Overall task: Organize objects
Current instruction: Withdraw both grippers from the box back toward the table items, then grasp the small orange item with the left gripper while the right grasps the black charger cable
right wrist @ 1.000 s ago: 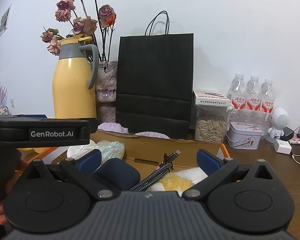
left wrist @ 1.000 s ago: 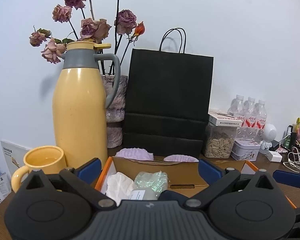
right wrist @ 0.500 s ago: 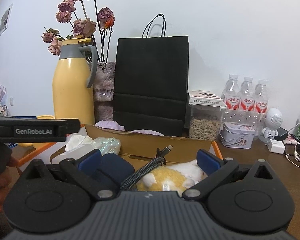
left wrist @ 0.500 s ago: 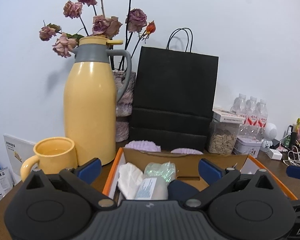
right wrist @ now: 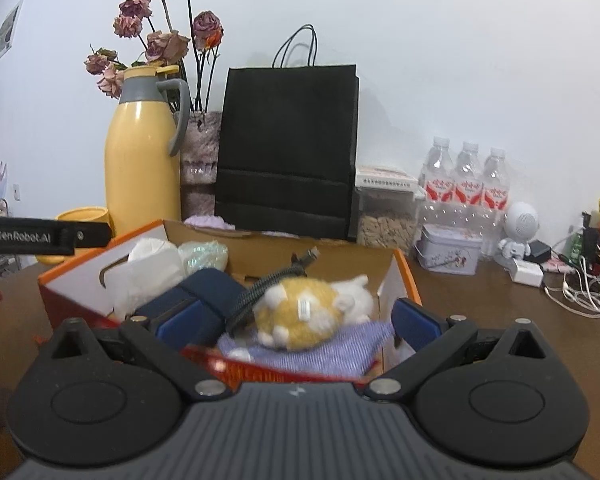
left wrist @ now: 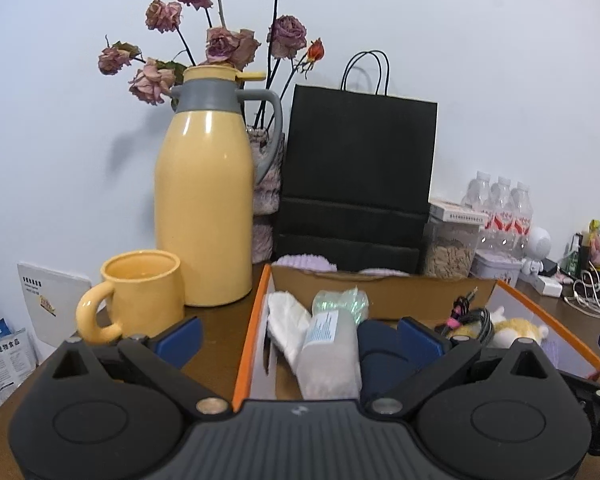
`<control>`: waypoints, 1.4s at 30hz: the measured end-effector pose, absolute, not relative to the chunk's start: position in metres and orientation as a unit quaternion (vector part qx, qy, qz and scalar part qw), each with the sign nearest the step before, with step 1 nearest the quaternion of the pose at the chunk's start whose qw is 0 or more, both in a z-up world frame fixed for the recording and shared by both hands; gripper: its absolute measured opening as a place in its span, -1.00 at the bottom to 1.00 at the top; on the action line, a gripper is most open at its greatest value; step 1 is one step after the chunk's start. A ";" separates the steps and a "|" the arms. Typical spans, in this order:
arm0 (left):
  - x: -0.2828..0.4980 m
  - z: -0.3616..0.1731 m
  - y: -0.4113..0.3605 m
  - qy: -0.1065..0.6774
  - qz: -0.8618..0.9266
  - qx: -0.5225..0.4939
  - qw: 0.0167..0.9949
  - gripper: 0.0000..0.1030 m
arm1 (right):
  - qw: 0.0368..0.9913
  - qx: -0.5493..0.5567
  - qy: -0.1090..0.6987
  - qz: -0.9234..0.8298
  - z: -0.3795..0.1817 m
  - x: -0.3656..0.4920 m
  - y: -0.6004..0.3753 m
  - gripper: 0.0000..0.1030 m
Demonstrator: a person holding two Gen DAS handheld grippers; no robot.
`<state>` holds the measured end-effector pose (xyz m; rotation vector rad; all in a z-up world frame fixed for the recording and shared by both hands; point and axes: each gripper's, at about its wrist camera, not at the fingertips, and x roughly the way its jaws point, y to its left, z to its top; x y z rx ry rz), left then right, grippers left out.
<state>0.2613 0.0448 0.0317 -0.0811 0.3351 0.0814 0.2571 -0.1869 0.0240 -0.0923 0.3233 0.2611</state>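
Both claws (left wrist: 300,334) (right wrist: 296,322) spread, now nearer box (right wrist: 404,276).

Yellow jug (left wrist: 204,216), yellow mug (left wrist: 140,294), black bag (left wrist: 358,176), orange-edged box (left wrist: 252,320) of items

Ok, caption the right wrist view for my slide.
Open right gripper facing a cardboard box holding a plush toy, cable and pouch.

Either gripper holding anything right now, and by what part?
Nothing held. Left gripper and right gripper both gape open above the box.
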 end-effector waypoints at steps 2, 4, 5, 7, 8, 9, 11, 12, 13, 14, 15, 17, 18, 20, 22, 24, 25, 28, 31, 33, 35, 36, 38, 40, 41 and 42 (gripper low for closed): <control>0.256 0.029 0.047 0.171 0.043 -0.039 0.984 1.00 | 0.977 -0.042 0.167 0.127 0.020 0.252 -0.190 1.00; 0.250 0.025 0.050 0.176 0.046 -0.040 0.982 1.00 | 0.976 -0.040 0.174 0.127 0.016 0.246 -0.193 1.00; 0.247 0.023 0.051 0.180 0.047 -0.040 0.982 1.00 | 0.976 -0.038 0.176 0.126 0.014 0.243 -0.195 1.00; 0.241 0.018 0.052 0.187 0.051 -0.038 0.980 1.00 | 0.975 -0.036 0.181 0.123 0.011 0.237 -0.199 1.00; 0.238 0.016 0.053 0.190 0.053 -0.036 0.980 1.00 | 0.975 -0.034 0.183 0.122 0.010 0.234 -0.200 1.00; 0.235 0.014 0.053 0.193 0.054 -0.034 0.979 1.00 | 0.975 -0.033 0.186 0.121 0.008 0.231 -0.203 1.00; 0.230 0.011 0.055 0.199 0.057 -0.032 0.978 1.00 | 0.974 -0.033 0.192 0.117 0.004 0.224 -0.208 1.00; 0.227 0.009 0.057 0.203 0.059 -0.032 0.977 1.00 | 0.973 -0.034 0.196 0.116 0.003 0.221 -0.210 1.00; 0.225 0.008 0.059 0.207 0.061 -0.033 0.976 1.00 | 0.972 -0.036 0.200 0.115 0.001 0.218 -0.213 1.00; 0.223 0.006 0.062 0.211 0.063 -0.034 0.975 1.00 | 0.972 -0.037 0.202 0.114 0.000 0.215 -0.216 1.00; 0.220 0.004 0.065 0.216 0.066 -0.036 0.973 1.00 | 0.972 -0.037 0.204 0.112 -0.001 0.212 -0.220 1.00; 0.217 0.000 0.073 0.228 0.072 -0.041 0.970 1.00 | 0.971 -0.035 0.212 0.106 -0.003 0.207 -0.228 1.00; 0.217 -0.002 0.077 0.235 0.076 -0.046 0.968 1.00 | 0.970 -0.034 0.219 0.104 -0.004 0.206 -0.232 1.00; 0.215 -0.006 0.087 0.250 0.081 -0.054 0.963 1.00 | 0.968 -0.029 0.232 0.097 -0.006 0.205 -0.241 1.00; 0.215 -0.009 0.096 0.262 0.088 -0.061 0.959 1.00 | 0.964 -0.024 0.248 0.092 -0.008 0.206 -0.249 1.00; 0.216 -0.012 0.104 0.274 0.093 -0.061 0.955 1.00 | 0.959 -0.016 0.268 0.091 -0.011 0.209 -0.257 1.00; 0.217 -0.014 0.106 0.279 0.095 -0.059 0.954 1.00 | 0.956 -0.012 0.279 0.091 -0.013 0.212 -0.260 1.00; 0.220 -0.019 0.111 0.295 0.101 -0.053 0.949 1.00 | 0.944 0.001 0.317 0.092 -0.019 0.223 -0.267 1.00; 0.225 -0.023 0.112 0.312 0.104 -0.046 0.943 1.00 | 0.937 -0.004 0.337 0.090 -0.024 0.230 -0.266 1.00; 0.229 -0.026 0.111 0.323 0.103 -0.039 0.940 1.00 | 0.935 -0.017 0.341 0.090 -0.025 0.233 -0.262 1.00; 0.232 -0.028 0.111 0.332 0.100 -0.036 0.937 1.00 | 0.934 -0.028 0.343 0.094 -0.025 0.236 -0.259 1.00; 0.233 -0.029 0.110 0.334 0.098 -0.035 0.937 1.00 | 0.934 -0.029 0.343 0.097 -0.025 0.238 -0.258 1.00; 0.237 -0.030 0.110 0.341 0.099 -0.034 0.934 1.00 | 0.934 -0.030 0.343 0.099 -0.025 0.242 -0.257 1.00; 0.239 -0.030 0.110 0.341 0.100 -0.033 0.934 1.00 | 0.934 -0.029 0.344 0.098 -0.025 0.248 -0.256 1.00; 0.240 -0.030 0.109 0.341 0.101 -0.032 0.934 1.00 | 0.934 -0.029 0.344 0.098 -0.025 0.251 -0.255 1.00; 0.241 -0.030 0.109 0.341 0.100 -0.032 0.934 1.00 | 0.934 -0.028 0.344 0.097 -0.025 0.253 -0.255 1.00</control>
